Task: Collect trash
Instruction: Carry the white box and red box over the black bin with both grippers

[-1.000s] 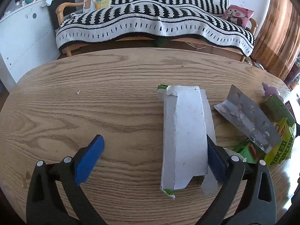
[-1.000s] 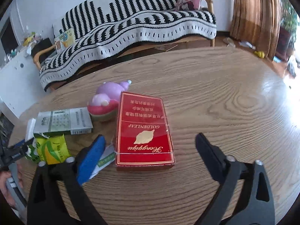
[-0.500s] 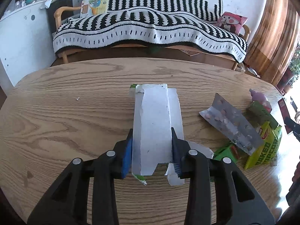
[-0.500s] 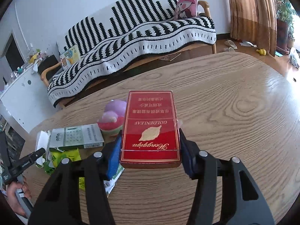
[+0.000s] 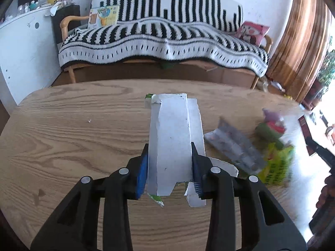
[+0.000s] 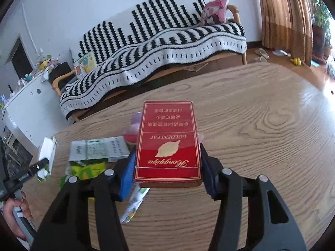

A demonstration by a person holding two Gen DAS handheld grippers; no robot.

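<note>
My left gripper (image 5: 168, 167) is shut on a flattened white cardboard carton (image 5: 173, 133) and holds it above the wooden table (image 5: 73, 138). My right gripper (image 6: 167, 170) is shut on a red cigarette pack (image 6: 167, 140) marked GOLDENLEAF, lifted off the table. More trash lies on the table: a silver foil wrapper (image 5: 234, 144), a yellow-green snack bag (image 5: 276, 165) and a grey-green flat box (image 6: 98, 150). The left gripper with the white carton (image 6: 45, 156) also shows at the left edge of the right wrist view.
A pink and purple toy (image 5: 272, 121) sits behind the trash pile. A green and white wrapper (image 6: 134, 207) lies under the right gripper. A sofa with a black-and-white striped blanket (image 5: 163, 35) stands behind the table. A white cabinet (image 5: 21, 48) is at the left.
Both grippers were open around their items a second ago. They have closed, the left on the white carton and the right on the red pack, and both have lifted.
</note>
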